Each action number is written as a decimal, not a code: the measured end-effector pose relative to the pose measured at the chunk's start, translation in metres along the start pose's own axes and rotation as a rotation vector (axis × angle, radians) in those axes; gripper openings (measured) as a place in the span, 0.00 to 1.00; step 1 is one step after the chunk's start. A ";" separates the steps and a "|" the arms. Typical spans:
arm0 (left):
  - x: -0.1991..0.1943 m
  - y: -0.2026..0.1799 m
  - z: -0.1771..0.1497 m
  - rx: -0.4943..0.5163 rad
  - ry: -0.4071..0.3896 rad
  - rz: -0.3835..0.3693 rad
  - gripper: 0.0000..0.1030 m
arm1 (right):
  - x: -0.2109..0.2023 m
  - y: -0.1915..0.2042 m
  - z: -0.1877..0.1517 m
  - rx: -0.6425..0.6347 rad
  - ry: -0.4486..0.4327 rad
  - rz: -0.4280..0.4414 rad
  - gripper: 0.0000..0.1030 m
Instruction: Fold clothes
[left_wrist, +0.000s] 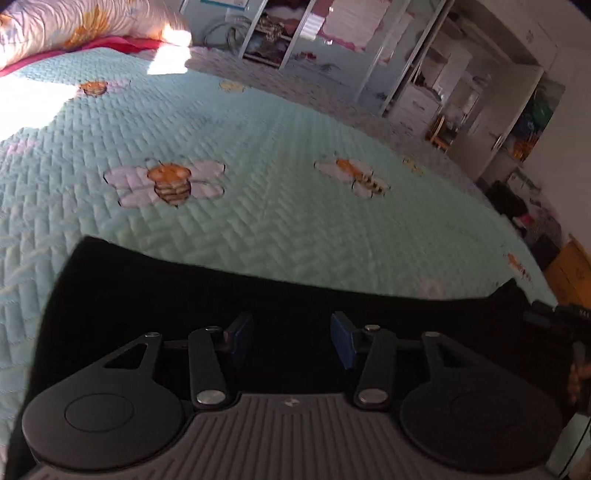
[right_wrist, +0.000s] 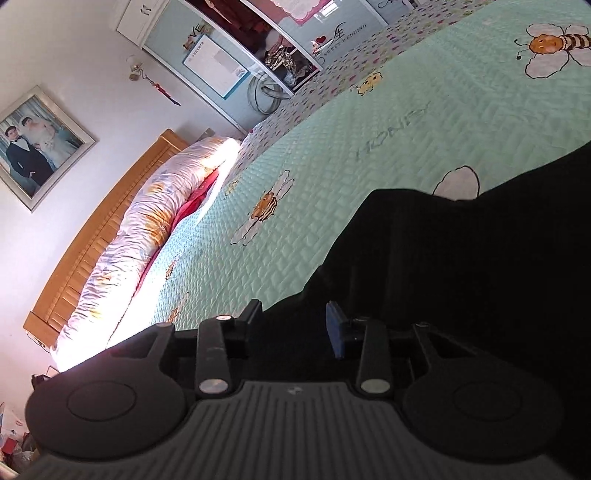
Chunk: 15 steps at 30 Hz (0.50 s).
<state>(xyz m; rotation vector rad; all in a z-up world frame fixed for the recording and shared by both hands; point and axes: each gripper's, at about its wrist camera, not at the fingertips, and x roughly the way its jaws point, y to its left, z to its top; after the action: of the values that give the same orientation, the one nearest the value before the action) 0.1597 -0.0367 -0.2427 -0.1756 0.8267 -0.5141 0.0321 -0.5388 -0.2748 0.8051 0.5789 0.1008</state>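
Note:
A black garment (left_wrist: 258, 291) lies spread flat on the mint quilted bedspread (left_wrist: 258, 155), filling the lower part of the left wrist view. My left gripper (left_wrist: 291, 338) hovers over its near part, open, with a wide gap between the blue pads (left_wrist: 341, 341) and no fold pinched. In the right wrist view the same black garment (right_wrist: 461, 266) covers the lower right. My right gripper (right_wrist: 293, 325) is open at the cloth's left edge, its pads apart. The dark fabric under both grippers hides any detail of folds.
The bedspread (right_wrist: 369, 184) carries bee and flower prints. A flowered duvet roll (right_wrist: 147, 229) and a wooden headboard (right_wrist: 92, 240) lie along one side. Wardrobes with mirrored doors (left_wrist: 369, 44), a doorway and floor clutter (left_wrist: 535, 221) stand past the bed's far edge.

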 end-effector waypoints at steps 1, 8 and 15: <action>0.006 0.005 -0.006 -0.001 -0.030 0.003 0.47 | 0.003 -0.015 0.007 0.021 0.001 -0.017 0.39; 0.008 0.022 -0.015 -0.026 -0.087 -0.006 0.44 | 0.020 -0.073 0.035 0.194 -0.071 0.020 0.00; -0.003 0.025 -0.019 -0.183 -0.100 -0.069 0.42 | 0.019 -0.046 0.031 0.154 -0.053 0.109 0.37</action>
<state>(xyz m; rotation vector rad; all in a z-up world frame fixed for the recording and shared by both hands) 0.1528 -0.0126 -0.2617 -0.3959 0.7711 -0.4900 0.0580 -0.5854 -0.2989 0.9860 0.4969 0.1355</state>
